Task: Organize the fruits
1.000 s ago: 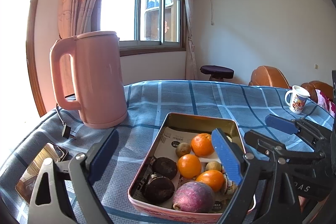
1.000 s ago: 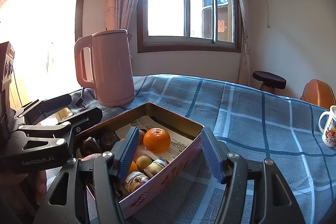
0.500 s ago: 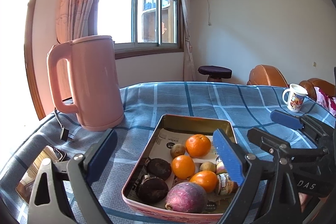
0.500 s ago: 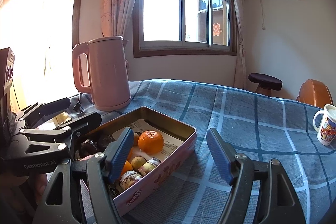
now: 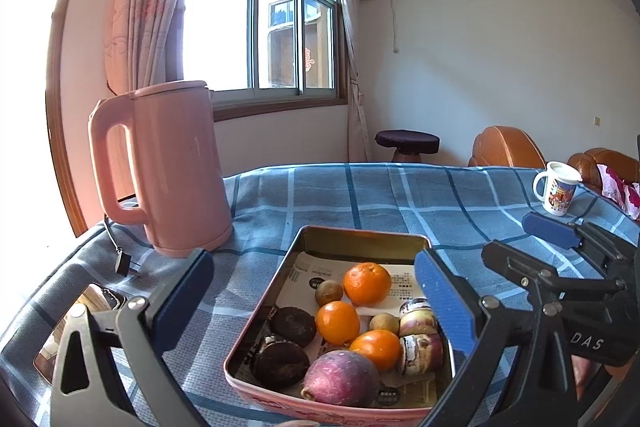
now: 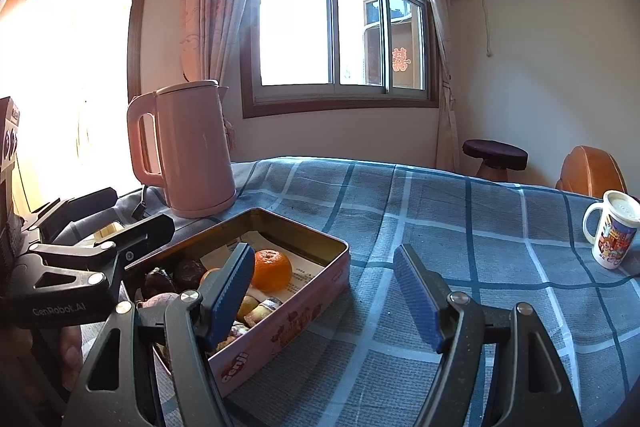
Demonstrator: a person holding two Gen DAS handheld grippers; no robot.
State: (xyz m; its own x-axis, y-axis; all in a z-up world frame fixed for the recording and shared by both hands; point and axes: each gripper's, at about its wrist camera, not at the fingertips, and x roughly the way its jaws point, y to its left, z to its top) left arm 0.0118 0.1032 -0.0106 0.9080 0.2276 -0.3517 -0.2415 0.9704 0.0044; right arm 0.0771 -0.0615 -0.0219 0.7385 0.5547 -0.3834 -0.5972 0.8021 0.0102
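Left wrist view: our left gripper (image 5: 308,301) hangs spread wide and empty above the near end of the tin (image 5: 362,235), which sits on the checked cloth (image 5: 400,195) beside the kettle (image 5: 168,167). Inside lie three oranges (image 5: 367,283), two dark fruits (image 5: 294,325), a purple root (image 5: 340,379) at the near wall, and small brownish pieces (kind unclear). We judge the oranges firm, light and prone to roll; best taken across the middle. The far orange sits freest.

Right wrist view: our right gripper (image 6: 324,289) is also spread and empty, over the cloth just beside the tin's near corner (image 6: 280,323). A mug (image 6: 610,235) stands well apart on the right.
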